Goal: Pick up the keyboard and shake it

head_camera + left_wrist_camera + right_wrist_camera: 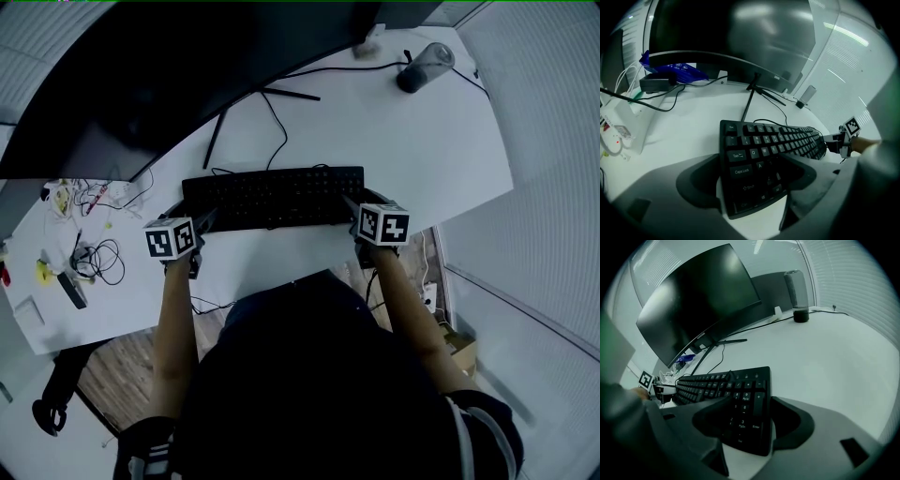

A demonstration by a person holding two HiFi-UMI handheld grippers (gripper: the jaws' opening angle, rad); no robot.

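Note:
A black keyboard (272, 197) lies flat on the white desk (422, 159) in front of the monitor. My left gripper (202, 225) is at the keyboard's left end and my right gripper (354, 211) at its right end. In the left gripper view the left gripper (750, 183) stands wide, with the keyboard (778, 140) end by Caps Lock lying between the jaws. In the right gripper view the right gripper (750, 423) is also spread, and the number-pad end of the keyboard (726, 385) sits between its jaws. I see no pad pressing on it.
A large dark curved monitor (141, 84) on thin stand legs (220, 131) rises behind the keyboard. A grey cylinder (424, 67) stands at the back right. Cables and small items (94, 258) clutter the desk's left. The desk's front edge runs just below the grippers.

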